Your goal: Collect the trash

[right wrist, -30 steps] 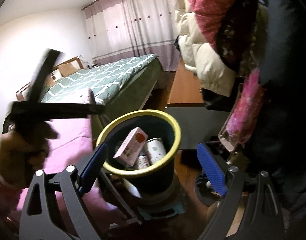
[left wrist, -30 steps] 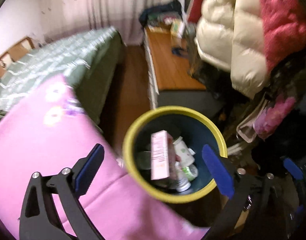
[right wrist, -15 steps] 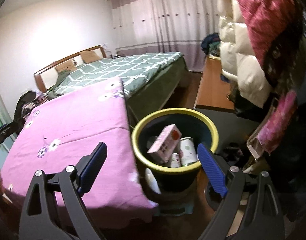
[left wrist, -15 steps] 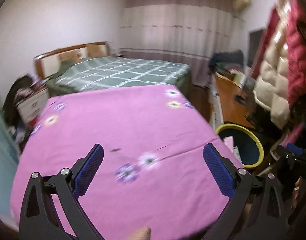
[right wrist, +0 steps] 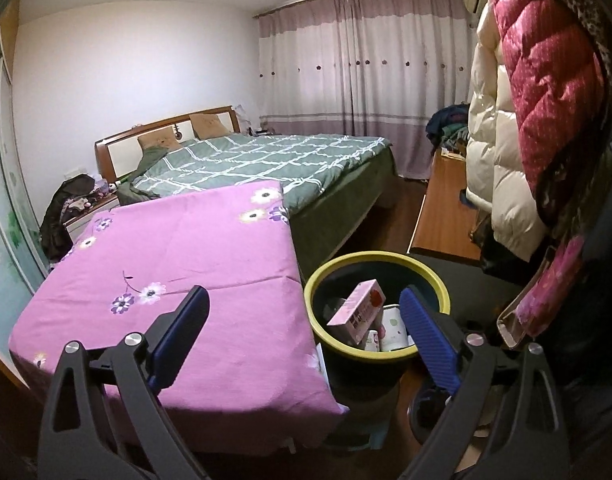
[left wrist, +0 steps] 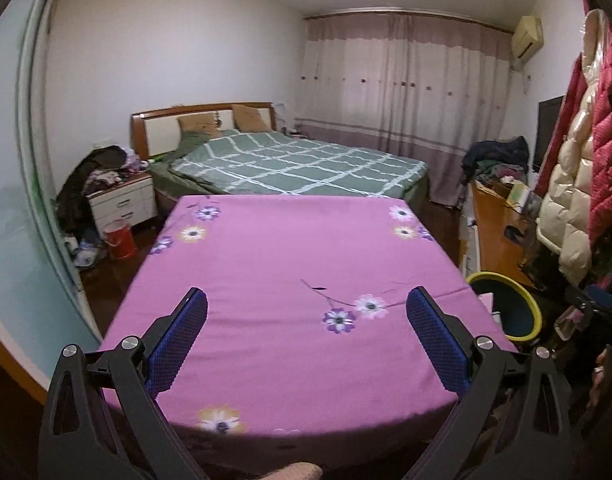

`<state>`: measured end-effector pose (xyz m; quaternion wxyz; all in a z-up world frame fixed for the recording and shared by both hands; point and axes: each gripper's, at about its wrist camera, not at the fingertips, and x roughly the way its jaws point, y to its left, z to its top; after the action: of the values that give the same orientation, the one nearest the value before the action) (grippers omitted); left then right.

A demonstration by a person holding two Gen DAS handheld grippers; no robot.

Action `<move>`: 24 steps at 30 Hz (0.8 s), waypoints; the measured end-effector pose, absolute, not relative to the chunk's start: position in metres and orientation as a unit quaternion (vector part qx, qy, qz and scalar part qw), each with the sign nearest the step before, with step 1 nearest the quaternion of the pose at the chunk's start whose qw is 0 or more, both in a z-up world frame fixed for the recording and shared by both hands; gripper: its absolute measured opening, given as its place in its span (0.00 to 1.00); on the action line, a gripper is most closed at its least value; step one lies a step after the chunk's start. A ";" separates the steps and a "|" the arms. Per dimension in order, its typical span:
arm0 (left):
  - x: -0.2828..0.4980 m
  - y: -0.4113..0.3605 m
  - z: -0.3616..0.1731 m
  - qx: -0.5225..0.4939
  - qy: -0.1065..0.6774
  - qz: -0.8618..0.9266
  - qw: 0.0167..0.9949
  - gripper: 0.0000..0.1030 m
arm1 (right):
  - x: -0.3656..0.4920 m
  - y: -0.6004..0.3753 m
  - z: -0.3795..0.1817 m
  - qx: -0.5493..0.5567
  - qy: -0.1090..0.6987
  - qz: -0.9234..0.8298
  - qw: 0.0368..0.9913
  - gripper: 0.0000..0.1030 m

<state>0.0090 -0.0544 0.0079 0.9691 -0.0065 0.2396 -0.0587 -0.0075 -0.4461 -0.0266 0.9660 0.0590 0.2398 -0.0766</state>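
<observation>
Left tongs [left wrist: 306,340] and right tongs [right wrist: 304,326] both spread, empty; yellow-rimmed dark round bin [right wrist: 434,280] behind right tongs' right finger, pink carton [right wrist: 358,312] inside, print unreadable

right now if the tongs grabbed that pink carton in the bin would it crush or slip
The pink carton looks like thin printed card, so it would probably dent under a firm squeeze. It leans tilted on cups in the yellow-rimmed bin, so a push would likely topple it. Its flat faces should suit the right tongs, which are open.
</observation>
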 end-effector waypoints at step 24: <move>0.021 -0.025 0.003 -0.018 0.246 -0.032 0.969 0.95 | 0.014 -0.422 -0.022 0.042 0.253 -0.060 0.965 0.90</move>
<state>0.0207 -0.0249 0.0030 0.9686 -0.0177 0.2458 -0.0322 0.0137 -0.4224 -0.0225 0.9647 0.0415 0.2532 -0.0602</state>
